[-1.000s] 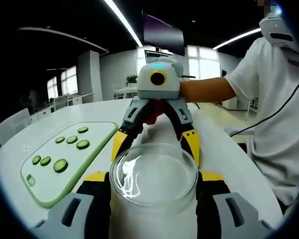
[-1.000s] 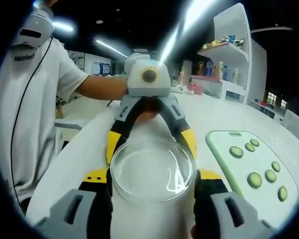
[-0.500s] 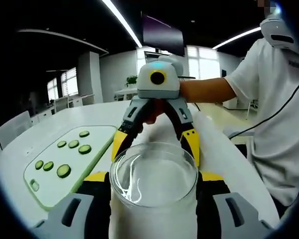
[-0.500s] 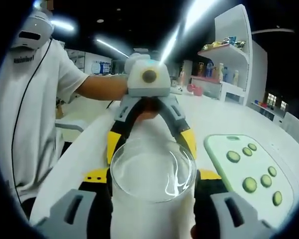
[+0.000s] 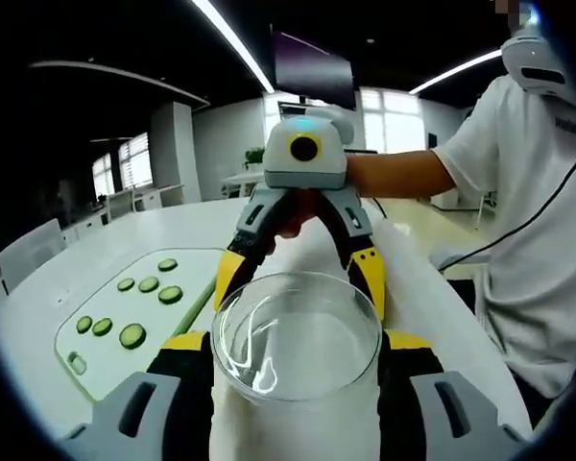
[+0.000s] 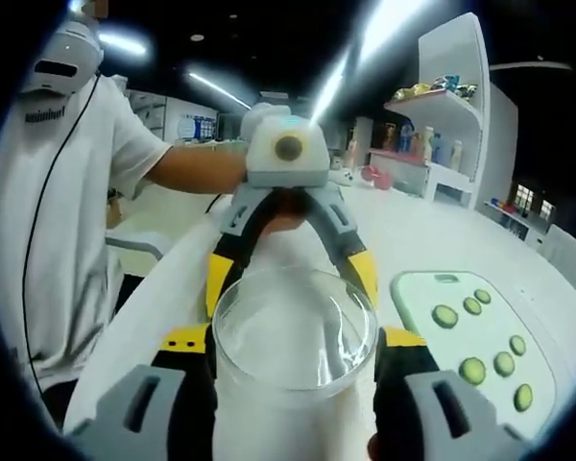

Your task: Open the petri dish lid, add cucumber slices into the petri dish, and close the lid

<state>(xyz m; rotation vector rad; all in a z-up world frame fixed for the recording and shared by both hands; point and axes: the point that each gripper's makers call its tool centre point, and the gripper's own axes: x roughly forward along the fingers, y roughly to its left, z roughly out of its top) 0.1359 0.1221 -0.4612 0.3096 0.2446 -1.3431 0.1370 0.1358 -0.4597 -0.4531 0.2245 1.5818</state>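
Observation:
A clear glass petri dish (image 5: 298, 336) hangs above the white table, gripped from opposite sides. In the left gripper view my left gripper (image 5: 298, 346) is shut on its near rim. My right gripper (image 5: 300, 279) faces it and clamps the far rim. In the right gripper view the same dish (image 6: 295, 331) sits between my right gripper (image 6: 295, 344) and the opposing left gripper (image 6: 290, 274). Whether lid and base are apart I cannot tell. Several cucumber slices (image 5: 132, 335) lie on a green-rimmed board (image 5: 106, 370), also seen as slices (image 6: 472, 370) on the board (image 6: 427, 322).
A person in a white shirt (image 5: 538, 240) stands at the table's edge, holding both grippers. A white shelf with bottles (image 6: 442, 134) stands beyond the table (image 6: 403, 235). White chairs (image 5: 29, 254) line the table's other side.
Both grippers and the dish have risen a little off the table. The board with the slices now sits lower and smaller in both views.

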